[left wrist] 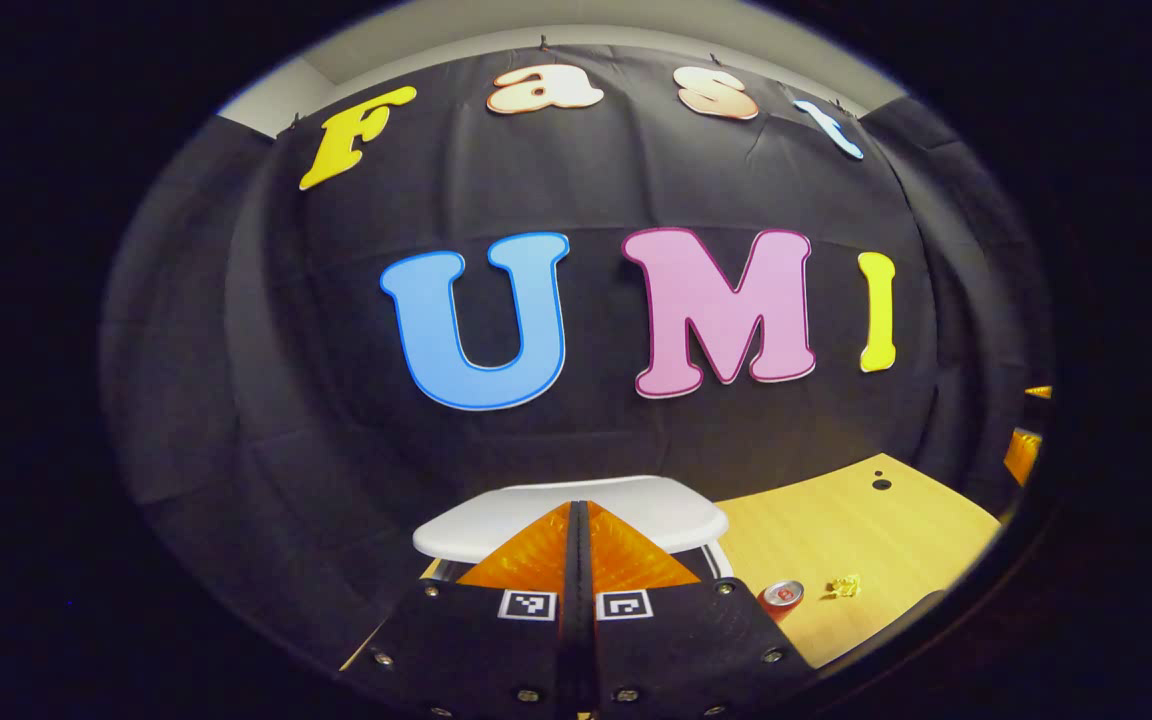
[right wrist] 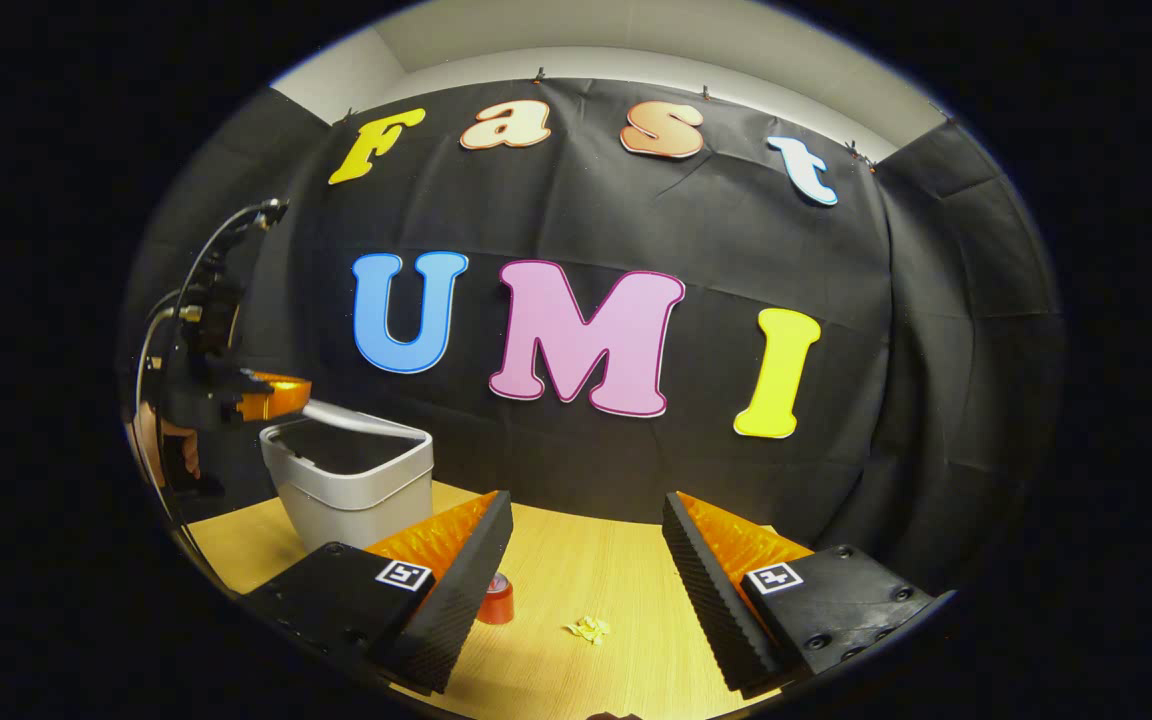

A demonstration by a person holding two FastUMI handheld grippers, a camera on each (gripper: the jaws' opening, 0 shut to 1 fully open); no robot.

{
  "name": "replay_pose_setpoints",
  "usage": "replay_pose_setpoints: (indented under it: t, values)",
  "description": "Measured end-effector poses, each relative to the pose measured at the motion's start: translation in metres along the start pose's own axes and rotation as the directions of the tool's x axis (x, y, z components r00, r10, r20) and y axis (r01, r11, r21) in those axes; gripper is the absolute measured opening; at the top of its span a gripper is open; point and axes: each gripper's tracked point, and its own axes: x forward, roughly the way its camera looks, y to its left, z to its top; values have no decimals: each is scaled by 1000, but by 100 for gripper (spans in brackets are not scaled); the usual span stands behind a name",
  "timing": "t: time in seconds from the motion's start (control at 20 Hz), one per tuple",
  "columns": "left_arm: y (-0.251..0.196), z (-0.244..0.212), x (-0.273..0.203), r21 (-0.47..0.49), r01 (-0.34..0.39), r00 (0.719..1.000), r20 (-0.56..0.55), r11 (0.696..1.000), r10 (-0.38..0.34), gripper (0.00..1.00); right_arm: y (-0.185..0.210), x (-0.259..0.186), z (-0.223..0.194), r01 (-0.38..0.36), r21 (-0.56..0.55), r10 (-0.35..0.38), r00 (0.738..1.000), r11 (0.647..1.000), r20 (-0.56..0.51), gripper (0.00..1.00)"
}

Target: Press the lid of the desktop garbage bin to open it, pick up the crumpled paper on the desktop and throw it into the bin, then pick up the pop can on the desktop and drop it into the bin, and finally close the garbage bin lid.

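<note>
The table [right wrist: 576, 570] is the biggest thing before me, a pale wooden top running along the foot of the black cloth wall. In the right gripper view the bin [right wrist: 351, 480] stands on it at about nine o'clock, a grey tub with its lid [right wrist: 361, 420] tipped up at the far edge, so the mouth shows dark and open. In the left gripper view that same lid [left wrist: 496, 520] lies pale and flat just beyond my fingertips, at six o'clock.

My left gripper [left wrist: 579, 512] has its fingers pressed together with no gap between them and nothing held; the tips sit right at the lid's near rim, though I cannot tell whether they touch it. From the right gripper view I see this gripper [right wrist: 271, 395] at nine o'clock, over the bin's left rim, with my hand [right wrist: 161, 440] behind it.

My right gripper [right wrist: 586, 505] is spread wide, empty, above the table.

The can [right wrist: 498, 598] stands between its fingers near the left one, at seven o'clock. The crumpled paper [right wrist: 589, 629] lies just right of the can, at six o'clock, apart from it. In the left gripper view the can [left wrist: 782, 595] and paper [left wrist: 844, 587] sit at four o'clock.
</note>
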Motion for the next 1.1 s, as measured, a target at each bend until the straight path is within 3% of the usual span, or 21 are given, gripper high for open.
replay_pose_setpoints:
  t: [0.25,0.55,0.6,0.7,0.8,1.1]
  values:
    - [-19,37,-25,-70,42,997,71,997,-37,1,4,-8,10,-8,-25,9,999,1000,31,98]
    - [-50,59,-60,-35,79,990,118,996,-74,5,0,-15,9,7,-23,-7,1000,1000,29,98]
    - [-60,61,-63,-39,111,986,129,993,-105,17,-1,-15,8,11,-16,-11,1000,1000,22,98]
    - [-81,60,-70,-26,184,974,138,983,-179,55,-4,-17,6,22,-20,-22,1000,1000,19,98]
    - [-78,58,-75,-10,158,978,141,987,-155,92,-4,-18,5,24,-20,-24,1000,1000,18,98]
    - [-112,43,-90,-31,224,968,124,974,-218,92,-13,-14,-14,39,-24,-40,999,999,-34,98]
